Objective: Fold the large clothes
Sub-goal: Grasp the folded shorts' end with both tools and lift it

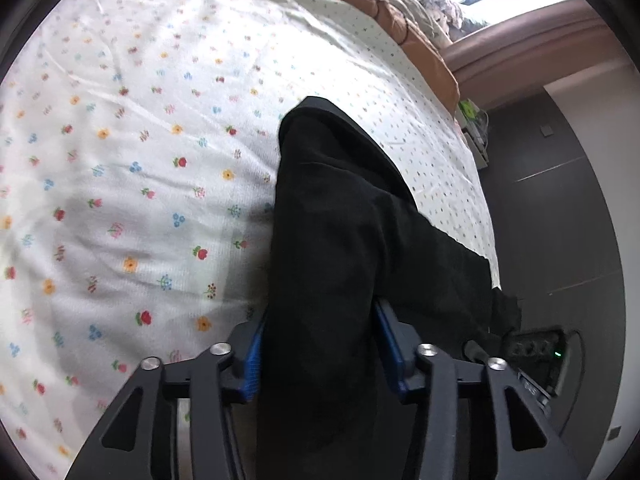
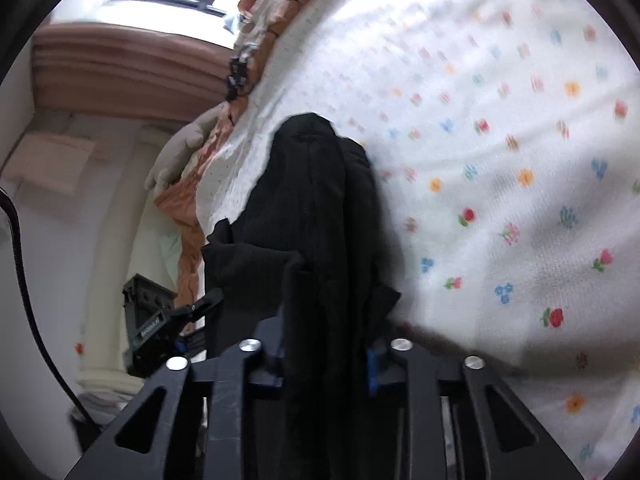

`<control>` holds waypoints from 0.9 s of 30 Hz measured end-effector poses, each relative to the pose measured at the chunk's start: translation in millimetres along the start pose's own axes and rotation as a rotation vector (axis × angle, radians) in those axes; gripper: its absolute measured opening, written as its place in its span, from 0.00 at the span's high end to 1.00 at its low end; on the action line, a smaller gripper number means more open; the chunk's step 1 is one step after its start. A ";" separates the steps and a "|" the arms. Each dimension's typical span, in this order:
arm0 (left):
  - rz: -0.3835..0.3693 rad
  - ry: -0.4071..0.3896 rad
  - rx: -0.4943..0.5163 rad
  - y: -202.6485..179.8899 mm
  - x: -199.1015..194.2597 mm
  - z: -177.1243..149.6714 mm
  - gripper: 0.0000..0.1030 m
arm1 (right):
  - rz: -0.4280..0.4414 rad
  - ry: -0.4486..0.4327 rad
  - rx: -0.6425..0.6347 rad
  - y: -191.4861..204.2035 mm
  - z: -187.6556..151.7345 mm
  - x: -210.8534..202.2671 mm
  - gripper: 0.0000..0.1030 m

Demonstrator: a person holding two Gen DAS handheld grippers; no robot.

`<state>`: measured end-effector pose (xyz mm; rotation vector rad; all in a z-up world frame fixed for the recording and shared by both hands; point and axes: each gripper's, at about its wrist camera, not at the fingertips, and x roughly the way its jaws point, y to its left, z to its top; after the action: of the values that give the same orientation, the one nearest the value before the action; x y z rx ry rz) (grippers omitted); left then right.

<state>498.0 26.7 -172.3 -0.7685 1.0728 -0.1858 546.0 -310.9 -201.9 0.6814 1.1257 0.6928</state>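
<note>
Both grippers are clamped on the black garment (image 1: 340, 240). The left gripper (image 1: 320, 356) pinches a thick fold, jaws partway closed; the right gripper (image 2: 326, 354) squeezes a narrower bunch. The garment lies along the edge of the bed (image 1: 140, 140), over its floral sheet.

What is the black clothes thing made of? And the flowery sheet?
The black garment looks like soft, matte knit cloth, maybe cotton: it droops in folds without shine. The flowery sheet looks like thin woven cotton, matte, with fine creases and a printed pattern.
</note>
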 end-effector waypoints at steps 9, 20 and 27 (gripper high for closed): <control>-0.044 -0.093 0.060 -32.5 -60.1 -14.7 0.64 | 0.010 -0.090 -0.134 66.1 -20.7 -42.9 0.86; -0.107 -0.193 0.126 -78.1 -147.7 -62.3 0.64 | 0.054 -0.183 -0.216 127.6 -73.8 -108.3 0.86; -0.136 -0.234 0.140 -91.4 -184.6 -94.3 0.65 | 0.022 -0.220 -0.284 160.4 -112.0 -140.5 0.86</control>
<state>348.0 5.6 -3.9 -0.7176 0.7788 -0.2765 377.3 -308.2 -30.0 0.5134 0.7999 0.7591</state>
